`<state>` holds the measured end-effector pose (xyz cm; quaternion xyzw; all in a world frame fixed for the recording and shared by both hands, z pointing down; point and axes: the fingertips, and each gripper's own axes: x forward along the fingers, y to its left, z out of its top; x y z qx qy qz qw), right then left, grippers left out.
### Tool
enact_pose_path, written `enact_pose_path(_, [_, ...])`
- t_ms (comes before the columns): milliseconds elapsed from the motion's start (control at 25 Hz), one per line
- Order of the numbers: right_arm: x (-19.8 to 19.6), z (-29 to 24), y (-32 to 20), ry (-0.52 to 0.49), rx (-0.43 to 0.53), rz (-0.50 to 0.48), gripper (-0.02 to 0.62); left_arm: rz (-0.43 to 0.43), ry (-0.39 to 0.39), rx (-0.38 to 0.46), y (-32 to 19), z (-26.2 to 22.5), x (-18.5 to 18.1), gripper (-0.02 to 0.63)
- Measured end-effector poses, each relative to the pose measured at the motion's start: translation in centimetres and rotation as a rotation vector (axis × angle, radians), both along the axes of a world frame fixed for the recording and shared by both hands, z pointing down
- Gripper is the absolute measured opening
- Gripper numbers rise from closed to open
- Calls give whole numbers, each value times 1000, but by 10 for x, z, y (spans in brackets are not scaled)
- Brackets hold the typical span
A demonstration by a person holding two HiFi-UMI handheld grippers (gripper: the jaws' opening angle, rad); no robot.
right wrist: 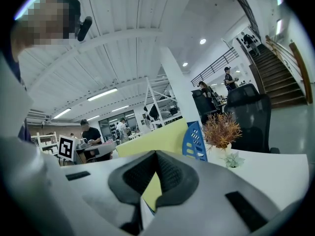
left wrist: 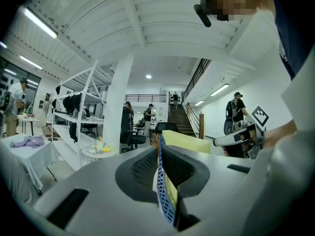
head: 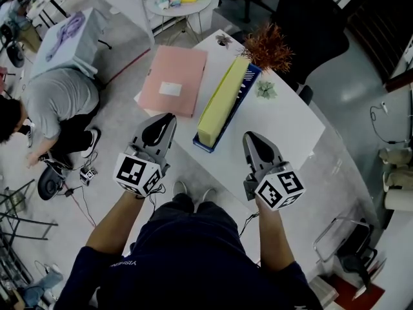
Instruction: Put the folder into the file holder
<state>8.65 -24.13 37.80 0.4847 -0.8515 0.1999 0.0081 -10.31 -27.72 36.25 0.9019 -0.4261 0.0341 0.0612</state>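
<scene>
Seeing a yellow folder already standing on edge in the blue file holder, plus a pink folder lying flat on the bench just beside it. Could be job done, could be the pink one still to go, can't call it from here. Holding the left claw pinched together on nothing, same with the right claw, both back near the bench's near edge. For any folder going in: grab a free edge, stand it upright, line up with the slot, slide in gently without shoving the holder toward the plant.
</scene>
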Motion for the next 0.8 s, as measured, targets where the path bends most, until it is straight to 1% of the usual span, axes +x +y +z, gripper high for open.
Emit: enact_pose_path(800, [20, -2, -12, 13, 20, -26, 5, -1, -33, -37, -7, 8, 20, 37])
